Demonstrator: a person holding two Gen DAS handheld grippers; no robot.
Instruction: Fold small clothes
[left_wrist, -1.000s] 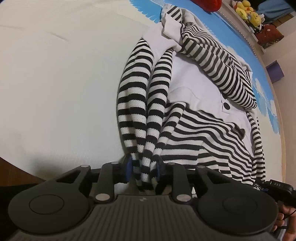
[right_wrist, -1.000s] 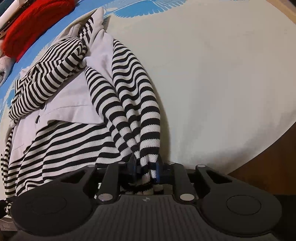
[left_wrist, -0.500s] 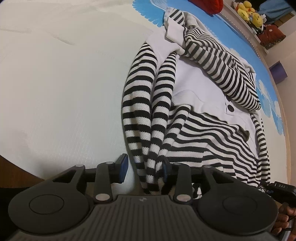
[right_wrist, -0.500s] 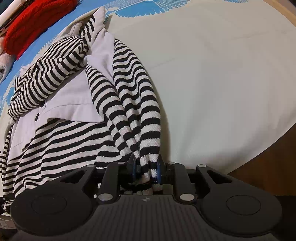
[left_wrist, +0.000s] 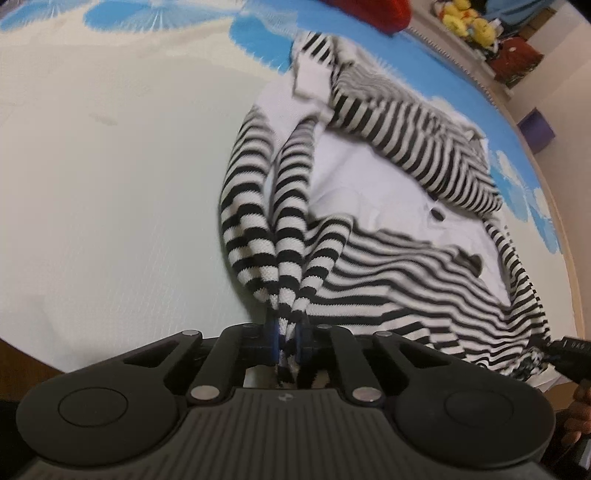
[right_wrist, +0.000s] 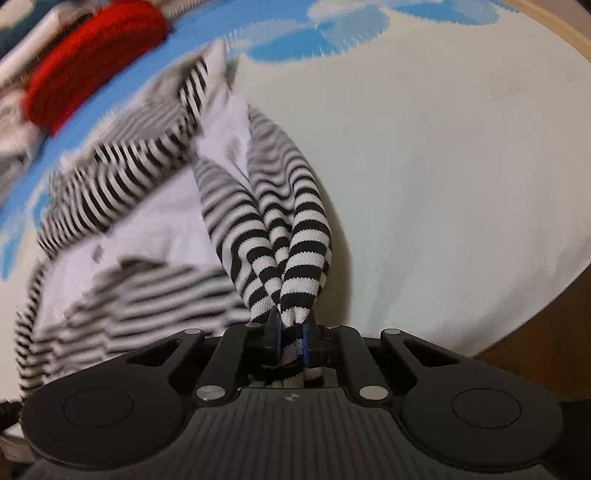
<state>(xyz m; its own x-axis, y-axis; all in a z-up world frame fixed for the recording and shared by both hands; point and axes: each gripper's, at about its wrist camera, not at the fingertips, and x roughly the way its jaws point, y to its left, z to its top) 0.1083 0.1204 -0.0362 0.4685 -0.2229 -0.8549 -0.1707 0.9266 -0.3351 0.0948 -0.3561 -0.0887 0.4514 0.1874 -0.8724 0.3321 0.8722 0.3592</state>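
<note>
The left gripper (left_wrist: 286, 341), whose jaws stood spread around the bunched stripes half a second ago, now has them pressed together on a gathered edge of the striped garment (left_wrist: 388, 229). The right gripper (right_wrist: 291, 341) keeps its jaws pinched on another bunch of the same knit. With both near corners held, the garment looks ready to be lifted and carried over for a fold.

It lies spread on the cream and blue bed cover (left_wrist: 110, 166), its striped sleeves and white panel reaching toward the far side, where a red knitted item (right_wrist: 96, 55) sits beyond it.

Motion blur smears most of the right view, so the far half of the garment is hard to read there. The gripper bodies hide the cloth nearest the jaws.
</note>
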